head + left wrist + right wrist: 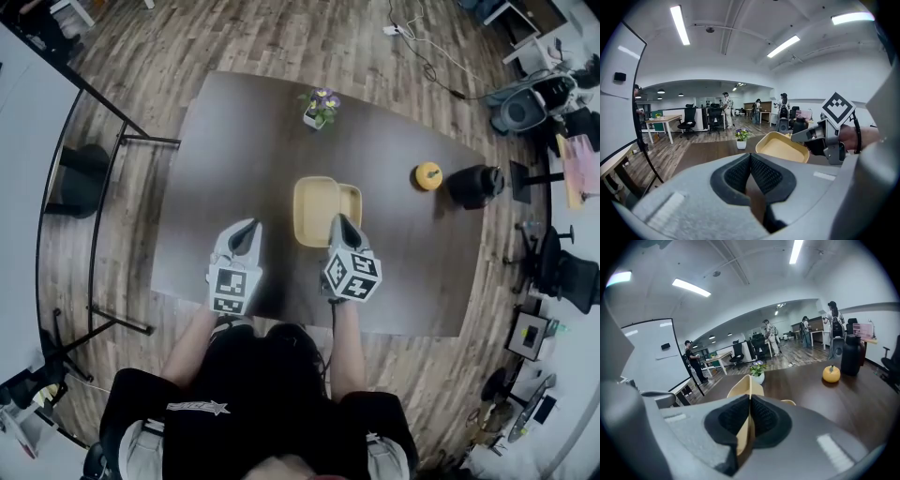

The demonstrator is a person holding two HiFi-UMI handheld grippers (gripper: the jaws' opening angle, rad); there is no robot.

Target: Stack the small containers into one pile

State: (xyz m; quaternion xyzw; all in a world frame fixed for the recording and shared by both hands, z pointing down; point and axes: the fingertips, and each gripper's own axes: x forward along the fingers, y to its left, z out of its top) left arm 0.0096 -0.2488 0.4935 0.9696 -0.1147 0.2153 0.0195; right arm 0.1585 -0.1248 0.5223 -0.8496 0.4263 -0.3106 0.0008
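Observation:
A pale yellow container [314,210] hangs tilted over the middle of the dark table [234,150], and my right gripper [339,222] is shut on its right rim. A second yellow container [353,200] peeks out from under it on the right. In the right gripper view the held container's rim [745,389] runs edge-on between the closed pads. My left gripper [251,229] hovers to the left of the containers, shut with nothing in it. In the left gripper view the held container [782,147] shows ahead to the right, with the right gripper [796,136] on it.
A small white pot of purple flowers [320,107] stands at the table's far edge. An orange pumpkin-shaped object [428,175] and a black jug [475,185] sit at the right. A whiteboard on a stand [56,141] is left of the table.

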